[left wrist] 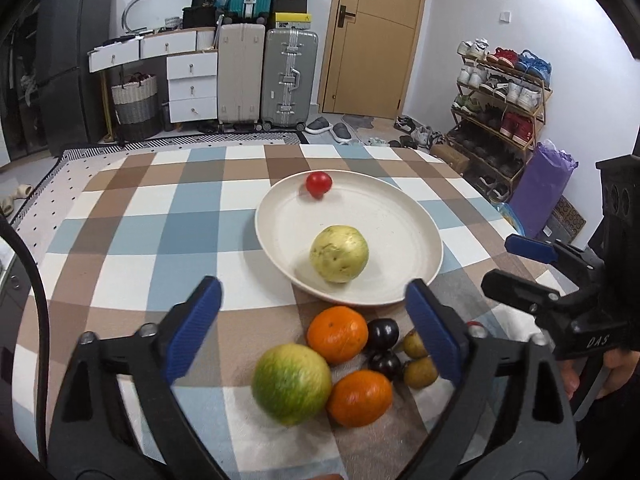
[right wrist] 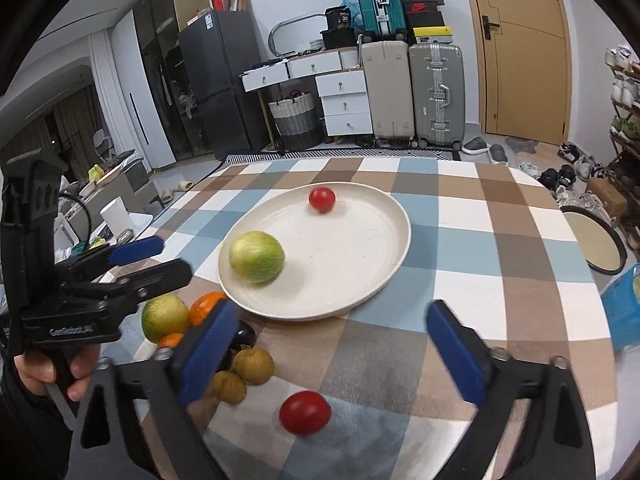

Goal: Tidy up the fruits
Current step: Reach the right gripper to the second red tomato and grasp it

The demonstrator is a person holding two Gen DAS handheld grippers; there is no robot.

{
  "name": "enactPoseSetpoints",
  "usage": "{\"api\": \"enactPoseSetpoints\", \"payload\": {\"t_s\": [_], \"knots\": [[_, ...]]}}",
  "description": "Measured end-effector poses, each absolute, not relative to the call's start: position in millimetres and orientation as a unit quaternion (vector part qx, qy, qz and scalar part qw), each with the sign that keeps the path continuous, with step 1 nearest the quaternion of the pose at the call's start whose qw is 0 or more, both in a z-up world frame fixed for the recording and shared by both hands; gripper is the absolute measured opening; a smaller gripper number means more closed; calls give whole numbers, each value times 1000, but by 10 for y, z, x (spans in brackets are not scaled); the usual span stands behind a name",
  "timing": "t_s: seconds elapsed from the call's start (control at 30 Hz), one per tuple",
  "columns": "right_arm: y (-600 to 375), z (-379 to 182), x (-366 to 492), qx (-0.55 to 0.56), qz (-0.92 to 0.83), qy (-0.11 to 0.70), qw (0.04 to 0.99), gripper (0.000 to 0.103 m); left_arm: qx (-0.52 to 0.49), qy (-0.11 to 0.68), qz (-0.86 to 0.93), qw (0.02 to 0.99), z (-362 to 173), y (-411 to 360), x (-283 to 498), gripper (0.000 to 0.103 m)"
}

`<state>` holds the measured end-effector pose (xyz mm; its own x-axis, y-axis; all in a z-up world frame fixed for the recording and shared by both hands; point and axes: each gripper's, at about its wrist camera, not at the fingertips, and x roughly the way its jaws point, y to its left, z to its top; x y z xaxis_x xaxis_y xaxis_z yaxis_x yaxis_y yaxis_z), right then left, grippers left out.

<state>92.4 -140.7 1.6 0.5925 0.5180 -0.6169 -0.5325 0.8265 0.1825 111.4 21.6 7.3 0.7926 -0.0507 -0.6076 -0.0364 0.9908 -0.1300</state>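
Left gripper (left wrist: 314,334) and right gripper (right wrist: 332,350), jaws wide apart and empty, above the table's (right wrist: 500,248) near edge; bodies lettered "DAS" and "GenRobot.AI".

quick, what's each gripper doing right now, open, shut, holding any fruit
Left gripper: open, holding nothing, above the fruit pile by the plate.
Right gripper: open, holding nothing, above the tablecloth near a red fruit.

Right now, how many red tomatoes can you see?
2. One small tomato sits at the far edge of the white plate; a second tomato lies on the tablecloth between the right gripper fingers. Others may be hidden.
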Motion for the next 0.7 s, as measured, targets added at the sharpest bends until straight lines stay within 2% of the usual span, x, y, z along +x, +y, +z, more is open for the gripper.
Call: {"api": "enactPoseSetpoints", "payload": {"t_s": [0.33, 0.7], "knots": [[-1508, -36, 730, -12, 292, 317, 902, 103, -79, 300, 15, 951, 51, 273, 653, 103], [-1528, -163, 675, -13, 314, 349, 883, 103, -91, 312, 19, 946, -95, 353, 555, 103]]}}
